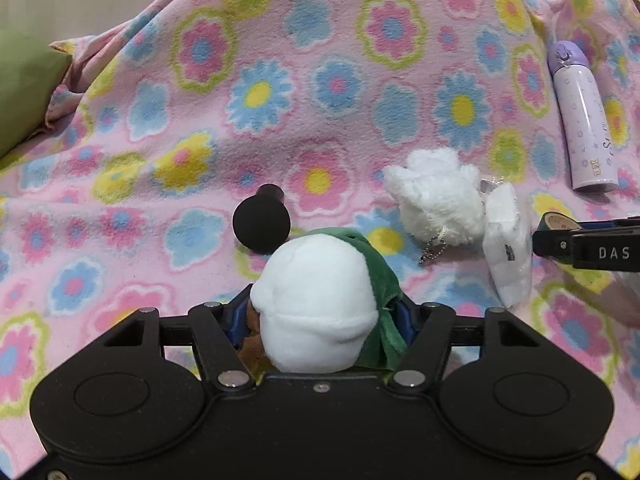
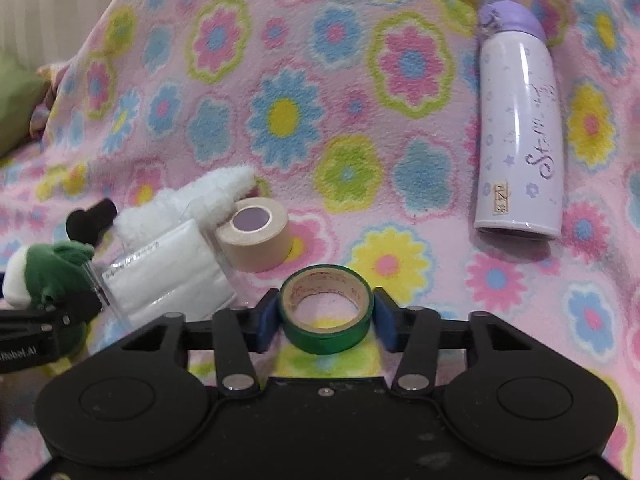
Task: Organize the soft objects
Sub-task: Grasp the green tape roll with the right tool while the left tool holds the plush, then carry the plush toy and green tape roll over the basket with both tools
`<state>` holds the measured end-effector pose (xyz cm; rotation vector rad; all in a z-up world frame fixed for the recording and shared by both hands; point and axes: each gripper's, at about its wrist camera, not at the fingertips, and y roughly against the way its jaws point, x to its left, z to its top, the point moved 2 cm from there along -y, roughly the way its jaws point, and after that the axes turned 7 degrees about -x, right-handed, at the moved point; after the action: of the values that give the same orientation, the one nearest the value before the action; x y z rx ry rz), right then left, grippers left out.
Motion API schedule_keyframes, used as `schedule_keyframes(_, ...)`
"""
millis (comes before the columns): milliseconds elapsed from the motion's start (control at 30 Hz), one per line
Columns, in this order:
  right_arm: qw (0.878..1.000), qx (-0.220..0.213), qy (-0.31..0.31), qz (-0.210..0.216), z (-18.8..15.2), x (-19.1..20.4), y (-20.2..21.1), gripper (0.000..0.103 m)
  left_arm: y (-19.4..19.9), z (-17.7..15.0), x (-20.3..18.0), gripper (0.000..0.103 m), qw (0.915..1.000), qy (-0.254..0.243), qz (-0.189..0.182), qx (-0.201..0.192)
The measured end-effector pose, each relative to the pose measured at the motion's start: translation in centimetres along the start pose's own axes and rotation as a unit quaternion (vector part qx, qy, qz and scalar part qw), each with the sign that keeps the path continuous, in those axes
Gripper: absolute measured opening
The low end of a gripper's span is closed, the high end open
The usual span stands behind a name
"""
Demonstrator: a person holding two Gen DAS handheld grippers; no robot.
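While the left claw (image 1: pixel 320 316) pinches the green-and-white plush toy (image 1: pixel 320 300), the right claw (image 2: pixel 326 316) clamps a green tape roll (image 2: pixel 326 312). Both hover over the flowered blanket (image 2: pixel 360 120)

Legible markings, itemised:

1. Lilac bottle (image 2: pixel 518 128), lying on the floral blanket (image 2: pixel 320 80) toward its right edge: cursive purple script along the side beginning "St"; the remaining letters cannot be made out. A small cream sticker near the base carries dark characters, unreadable in both views.
2. Right hand-held gripper (image 1: pixel 560 236), seen from the left wrist view: white capitals "DAS" on its black body, cut off by the frame edge.
3. Left hand-held gripper (image 2: pixel 86 298), seen from the right wrist view: white lettering ending "Robot.AI", its start cropped.
4. Green tape roll (image 2: pixel 327 312): faint red print inside the cardboard core, illegible.
5. White packet (image 2: pixel 168 276): small dark print strip along one edge, illegible.
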<state>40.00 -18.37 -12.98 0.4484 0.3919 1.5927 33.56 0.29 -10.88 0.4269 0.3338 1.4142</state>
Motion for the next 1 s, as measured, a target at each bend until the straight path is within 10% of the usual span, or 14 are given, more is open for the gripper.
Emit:
schedule_keyframes(667,0.999,0.009,-0.031,-0.010,0.4,-0.9,0.9,0.047,-0.2,-0.1,-0.2,0.064,0.9999,-0.013,0.010,0.005)
schedule_keyframes(1000,0.999,-0.016,-0.029,-0.014,2.6,-1.8,8.2,0.047,2.7,0.6,-0.5,0.060,0.9994,-0.002,0.034,-0.005)
